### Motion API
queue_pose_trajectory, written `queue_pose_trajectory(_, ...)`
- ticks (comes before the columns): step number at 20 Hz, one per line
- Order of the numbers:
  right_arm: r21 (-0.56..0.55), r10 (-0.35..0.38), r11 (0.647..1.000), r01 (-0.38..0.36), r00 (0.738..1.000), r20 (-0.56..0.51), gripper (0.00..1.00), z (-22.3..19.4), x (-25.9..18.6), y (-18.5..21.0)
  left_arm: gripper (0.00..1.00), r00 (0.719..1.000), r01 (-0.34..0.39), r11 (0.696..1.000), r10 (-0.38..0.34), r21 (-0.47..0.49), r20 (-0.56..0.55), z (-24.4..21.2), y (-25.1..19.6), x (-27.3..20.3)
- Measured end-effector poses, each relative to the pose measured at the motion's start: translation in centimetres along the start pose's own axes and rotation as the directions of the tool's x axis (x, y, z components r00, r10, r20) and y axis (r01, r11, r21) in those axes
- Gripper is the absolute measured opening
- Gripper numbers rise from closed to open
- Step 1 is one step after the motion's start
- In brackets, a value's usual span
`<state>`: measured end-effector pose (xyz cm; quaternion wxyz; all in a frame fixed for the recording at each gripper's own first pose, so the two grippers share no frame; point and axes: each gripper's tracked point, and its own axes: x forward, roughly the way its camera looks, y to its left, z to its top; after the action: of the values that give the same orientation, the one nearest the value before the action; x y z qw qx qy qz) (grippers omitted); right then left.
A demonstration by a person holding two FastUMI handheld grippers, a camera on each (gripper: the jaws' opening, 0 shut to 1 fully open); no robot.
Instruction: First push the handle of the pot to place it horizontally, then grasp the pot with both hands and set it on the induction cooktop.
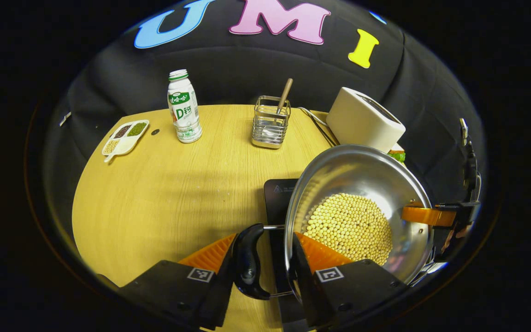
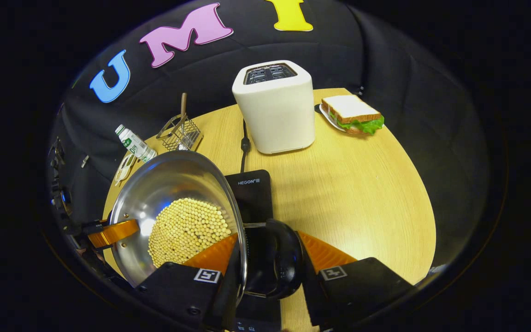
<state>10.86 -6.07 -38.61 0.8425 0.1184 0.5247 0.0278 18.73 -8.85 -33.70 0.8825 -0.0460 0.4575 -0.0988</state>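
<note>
left gripper [image 1: 269, 263] pinches one black side handle [image 1: 248, 263] and the rim of the pot [image 1: 362, 175]; right gripper [image 2: 269, 265] pinches the opposite handle [image 2: 277, 263]. the shiny steel pot, holding pale beans [image 2: 185, 230], hangs tilted above the black induction cooktop [image 2: 251, 193]. a toaster [image 2: 274, 108] stands beyond.

Pot [image 1: 362, 175]: bright silver steel, filled with pale yellow beans [image 1: 348, 228]; side handle [image 1: 247, 260] glossy black. Induction cooktop [image 2: 249, 191]: black with white lettering. Table [image 1: 168, 198]: light yellow wood grain. Toaster [image 2: 274, 108]: cream white, dark slots. Sandwich [image 2: 352, 114]: white bread, green lettuce. Bottle [image 1: 183, 107]: white with green label and cap. Wire basket [image 1: 270, 122]: silver. Divided dish [image 1: 125, 137]: white, holding green, dark and pale contents.
</note>
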Motion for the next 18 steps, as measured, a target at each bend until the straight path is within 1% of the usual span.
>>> queue_pose_trajectory(1, 0.001, -0.005, 1.000, 0.005, 1.000, 0.006, 0.70, 0.2, -0.2, 0.1, 0.70, 1.000, -0.020, 1.000, 0.020, 0.016, 0.002, 0.0, 0.3, 0.0)
queue_pose_trajectory(2, -0.001, -0.020, 1.000, 0.020, 1.000, 0.019, 0.91, 0.5, -0.2, -0.1, 0.76, 0.999, -0.032, 0.999, 0.032, 0.030, 0.002, 0.1, 0.3, -0.1)
queue_pose_trajectory(3, 0.002, -0.023, 1.000, 0.023, 0.999, 0.030, 0.98, 0.7, -0.4, 0.0, 0.90, 0.999, -0.043, 0.998, 0.043, 0.043, 0.005, 0.2, 0.3, -0.5)
queue_pose_trajectory(4, 0.005, -0.026, 1.000, 0.025, 0.999, 0.041, 0.99, 0.8, -0.7, 0.2, 0.98, 0.999, -0.046, 0.998, 0.045, 0.048, 0.014, 0.4, 0.2, -1.0)
queue_pose_trajectory(8, -0.017, -0.033, 0.999, 0.036, 0.993, 0.110, 0.99, 1.8, -2.7, 0.8, 0.96, 0.998, -0.050, 0.996, 0.047, 0.068, 0.036, 0.8, -0.1, -2.7)
queue_pose_trajectory(11, -0.064, -0.049, 0.996, 0.061, 0.981, 0.187, 0.99, 3.0, -5.2, 1.3, 0.97, 0.994, -0.062, 0.996, 0.056, 0.069, 0.096, 1.7, -0.4, -5.1)
queue_pose_trajectory(13, -0.073, -0.049, 0.995, 0.069, 0.967, 0.250, 0.99, 4.1, -7.3, 1.9, 0.97, 0.984, -0.083, 0.995, 0.072, 0.061, 0.160, 2.5, -0.3, -7.1)
queue_pose_trajectory(15, -0.080, -0.038, 0.995, 0.066, 0.950, 0.311, 0.99, 5.2, -9.8, 2.8, 0.96, 0.967, -0.096, 0.994, 0.080, 0.054, 0.240, 3.5, -0.5, -9.4)
queue_pose_trajectory(16, -0.090, -0.033, 0.994, 0.068, 0.938, 0.344, 0.99, 5.6, -11.0, 3.0, 0.96, 0.959, -0.088, 0.995, 0.072, 0.047, 0.275, 4.0, -0.8, -10.7)
queue_pose_trajectory(18, -0.114, -0.024, 0.990, 0.079, 0.908, 0.419, 0.99, 6.8, -13.8, 3.8, 0.96, 0.940, -0.061, 0.998, 0.048, 0.028, 0.339, 4.4, -1.8, -12.9)
